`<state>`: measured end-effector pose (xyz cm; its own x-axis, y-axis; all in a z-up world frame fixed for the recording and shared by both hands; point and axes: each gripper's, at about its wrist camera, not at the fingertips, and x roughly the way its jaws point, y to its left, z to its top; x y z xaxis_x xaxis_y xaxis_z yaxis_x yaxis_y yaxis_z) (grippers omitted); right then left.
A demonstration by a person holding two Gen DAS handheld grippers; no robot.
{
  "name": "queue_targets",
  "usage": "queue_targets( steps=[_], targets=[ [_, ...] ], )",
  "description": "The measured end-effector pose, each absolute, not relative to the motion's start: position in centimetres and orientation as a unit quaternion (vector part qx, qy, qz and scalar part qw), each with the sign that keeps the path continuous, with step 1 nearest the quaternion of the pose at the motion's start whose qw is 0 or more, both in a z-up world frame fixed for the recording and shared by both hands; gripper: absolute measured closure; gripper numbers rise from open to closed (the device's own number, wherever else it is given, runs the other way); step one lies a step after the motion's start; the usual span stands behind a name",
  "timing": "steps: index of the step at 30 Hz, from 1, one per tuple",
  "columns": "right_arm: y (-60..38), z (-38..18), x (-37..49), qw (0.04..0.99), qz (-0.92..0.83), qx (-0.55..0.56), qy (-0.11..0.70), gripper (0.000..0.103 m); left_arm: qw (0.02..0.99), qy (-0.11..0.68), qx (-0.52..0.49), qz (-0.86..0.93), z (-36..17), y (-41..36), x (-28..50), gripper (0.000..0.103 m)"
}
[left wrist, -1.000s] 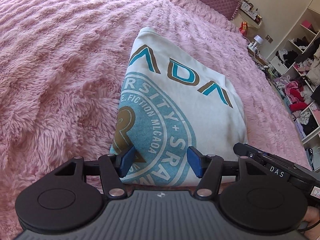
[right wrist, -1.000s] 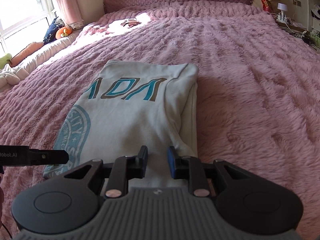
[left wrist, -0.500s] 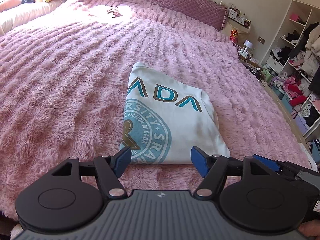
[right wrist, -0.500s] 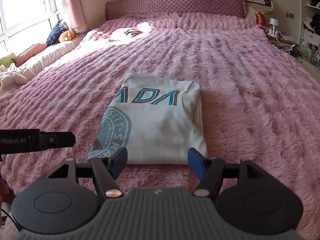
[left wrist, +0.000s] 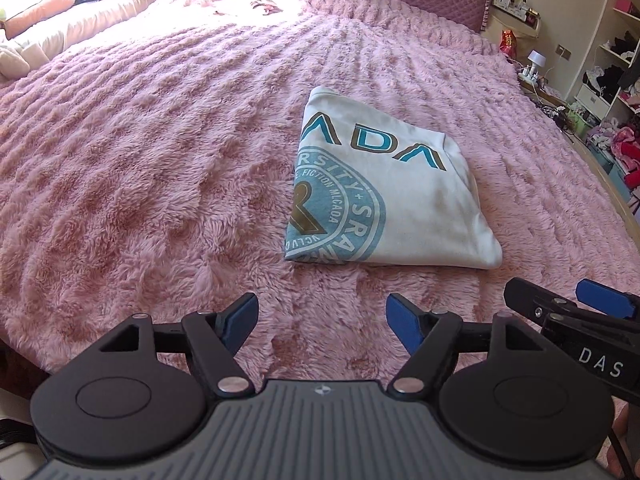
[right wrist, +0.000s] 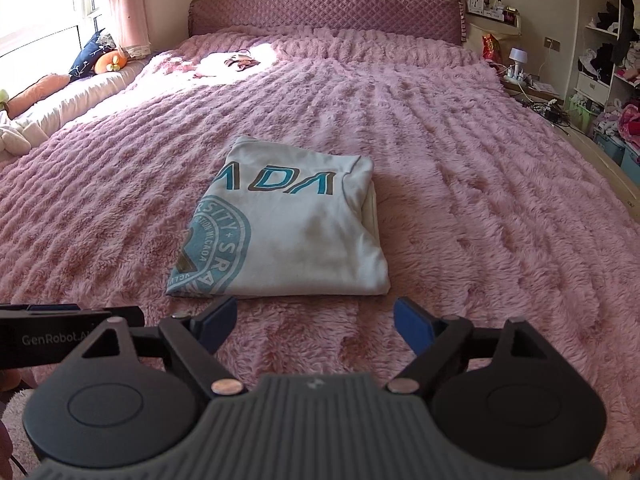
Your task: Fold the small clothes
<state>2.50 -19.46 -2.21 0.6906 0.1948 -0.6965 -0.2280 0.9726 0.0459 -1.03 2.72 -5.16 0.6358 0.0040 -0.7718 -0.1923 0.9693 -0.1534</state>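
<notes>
A white T-shirt (left wrist: 396, 200) with a teal round print and teal-brown letters lies folded into a compact rectangle on the pink fluffy bedspread (left wrist: 140, 152); the right wrist view shows the same shirt (right wrist: 296, 236) at its middle. My left gripper (left wrist: 322, 318) hovers short of the shirt's near edge, its jaws still opening, nothing between them. My right gripper (right wrist: 314, 322) is likewise back from the near edge, jaws opening wide and empty. The right gripper's fingertips (left wrist: 604, 304) show at the right edge of the left wrist view.
A quilted purple headboard (right wrist: 324, 12) closes the far end of the bed. Cushions and toys (right wrist: 100, 64) lie along the window side at left. Cluttered shelves (right wrist: 612, 60) and a bedside ledge with a small lamp (right wrist: 518, 58) stand at right. A small item (right wrist: 240, 60) lies in the sun patch.
Both grippers have let go of the shirt's near edge, opened wide and pulled back and up. The folded shirt stays flat on the bed.
</notes>
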Motion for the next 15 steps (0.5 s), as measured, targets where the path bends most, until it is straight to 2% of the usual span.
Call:
queue_targets(
  steps=[15],
  targets=[
    [-19.43, -2.27, 2.82, 0.915, 0.116, -0.014, 0.387, 0.021, 0.888, 0.445, -0.086, 0.078, -5.61, 2.14, -0.61, 0.016]
  ],
)
